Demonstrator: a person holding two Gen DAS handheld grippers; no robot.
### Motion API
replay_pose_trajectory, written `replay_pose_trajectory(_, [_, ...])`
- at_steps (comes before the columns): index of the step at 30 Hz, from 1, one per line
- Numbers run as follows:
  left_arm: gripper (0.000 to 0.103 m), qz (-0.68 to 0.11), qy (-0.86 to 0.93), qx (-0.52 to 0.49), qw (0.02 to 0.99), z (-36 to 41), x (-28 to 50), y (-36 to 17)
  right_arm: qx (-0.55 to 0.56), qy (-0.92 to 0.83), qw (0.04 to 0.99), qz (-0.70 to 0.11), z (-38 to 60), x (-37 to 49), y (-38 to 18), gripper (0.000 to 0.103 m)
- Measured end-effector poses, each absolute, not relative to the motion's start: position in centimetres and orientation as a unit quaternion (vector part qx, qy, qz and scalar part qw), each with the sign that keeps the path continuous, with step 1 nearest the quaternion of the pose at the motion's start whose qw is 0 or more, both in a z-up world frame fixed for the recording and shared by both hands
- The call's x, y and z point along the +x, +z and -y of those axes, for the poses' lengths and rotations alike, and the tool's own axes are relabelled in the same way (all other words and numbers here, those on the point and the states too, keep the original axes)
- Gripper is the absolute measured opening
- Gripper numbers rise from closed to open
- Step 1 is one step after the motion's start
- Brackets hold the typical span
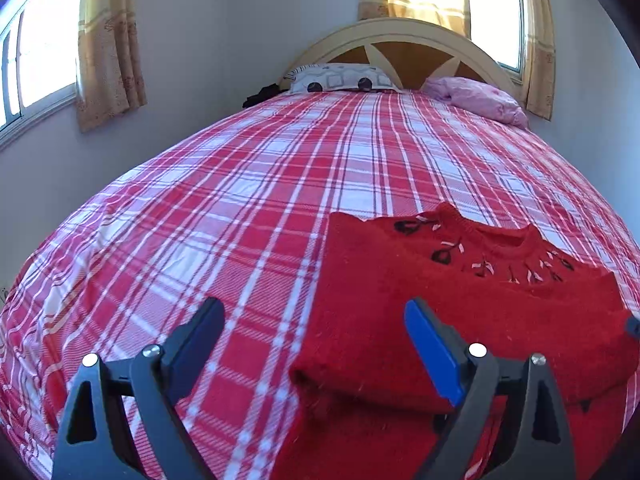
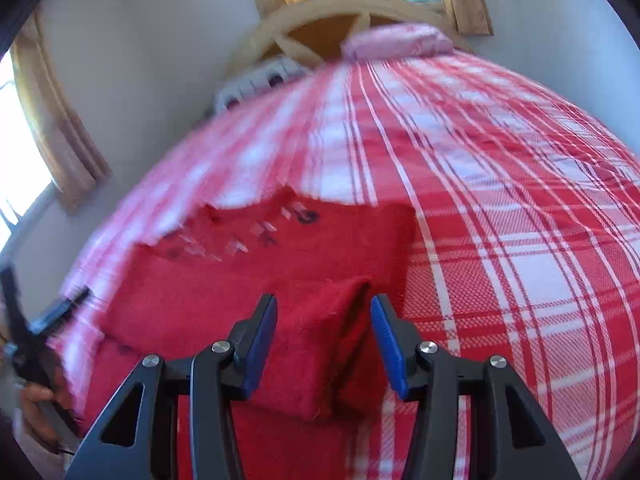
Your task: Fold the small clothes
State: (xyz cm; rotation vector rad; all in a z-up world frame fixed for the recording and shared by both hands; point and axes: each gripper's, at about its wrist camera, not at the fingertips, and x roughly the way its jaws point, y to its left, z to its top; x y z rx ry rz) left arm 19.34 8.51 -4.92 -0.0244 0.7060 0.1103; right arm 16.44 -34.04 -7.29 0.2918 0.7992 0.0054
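A red knitted sweater (image 1: 440,304) with dark and white embroidery below its neckline lies flat on the plaid bed (image 1: 240,200), neck toward the headboard. My left gripper (image 1: 316,320) is open wide over the sweater's left edge, with nothing pressed between its blue pads. In the right wrist view, a folded-over flap of the sweater (image 2: 316,344) lies between the fingers of my right gripper (image 2: 324,316). Its jaws stand partly apart and the pads do not squeeze the cloth. The left gripper (image 2: 24,320), held by a hand (image 2: 36,396), shows blurred at that view's left edge.
A red-and-white plaid sheet covers the whole bed. At its head are a patterned pillow (image 1: 340,78), a pink pillow (image 1: 476,100) and a curved wooden headboard (image 1: 404,40). Curtained windows (image 1: 40,48) and a white wall run along the left side.
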Motion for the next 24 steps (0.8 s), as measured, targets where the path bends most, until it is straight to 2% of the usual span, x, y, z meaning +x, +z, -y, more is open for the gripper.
replay_pose_trajectory(1, [0.094,-0.352,0.057,-0.010,0.934,-8.2,19.9,-5.3,0.132,-0.003,0.907,-0.401,33.8,17.0,-8.0,0.046])
replay_pose_trajectory(3, [0.094,-0.372,0.066,-0.004,0.926,-7.9,21.1,-6.4,0.114,-0.004,0.905,-0.411,33.2,17.7,-9.0,0.024])
replay_pose_trajectory(4, [0.094,-0.381,0.076,-0.003,0.922,-8.0,21.7,-7.1,0.104,-0.003,0.908,-0.406,32.8,17.6,-8.8,0.017])
replay_pose_trajectory(6, [0.095,-0.392,0.104,-0.009,0.914,-8.8,22.4,-8.0,0.094,0.007,0.914,-0.394,32.3,17.4,-8.1,0.010])
replay_pose_trajectory(12, [0.094,-0.420,0.179,-0.090,0.885,-12.8,23.5,-9.3,0.065,0.020,0.943,-0.327,31.7,17.4,-4.9,0.010])
replay_pose_trajectory(14, [0.094,-0.429,0.177,-0.091,0.881,-12.7,23.6,-9.9,0.068,0.013,0.938,-0.340,32.5,18.9,-6.0,0.010])
replay_pose_trajectory(17, [0.094,-0.428,0.180,-0.070,0.883,-12.1,23.6,-9.9,0.079,0.005,0.912,-0.402,33.6,21.2,-9.6,0.011])
replay_pose_trajectory(19, [0.095,-0.429,0.180,-0.059,0.883,-11.9,23.9,-10.0,0.091,0.017,0.919,-0.384,34.2,20.6,-10.1,0.015])
replay_pose_trajectory(21, [0.096,-0.432,0.181,-0.064,0.881,-12.2,24.1,-10.0,0.108,0.019,0.917,-0.383,34.6,20.0,-9.6,0.024])
replay_pose_trajectory(24, [0.097,-0.429,0.180,-0.057,0.883,-12.6,23.7,-9.3,0.139,-0.005,0.919,-0.369,36.0,17.5,-8.4,0.024])
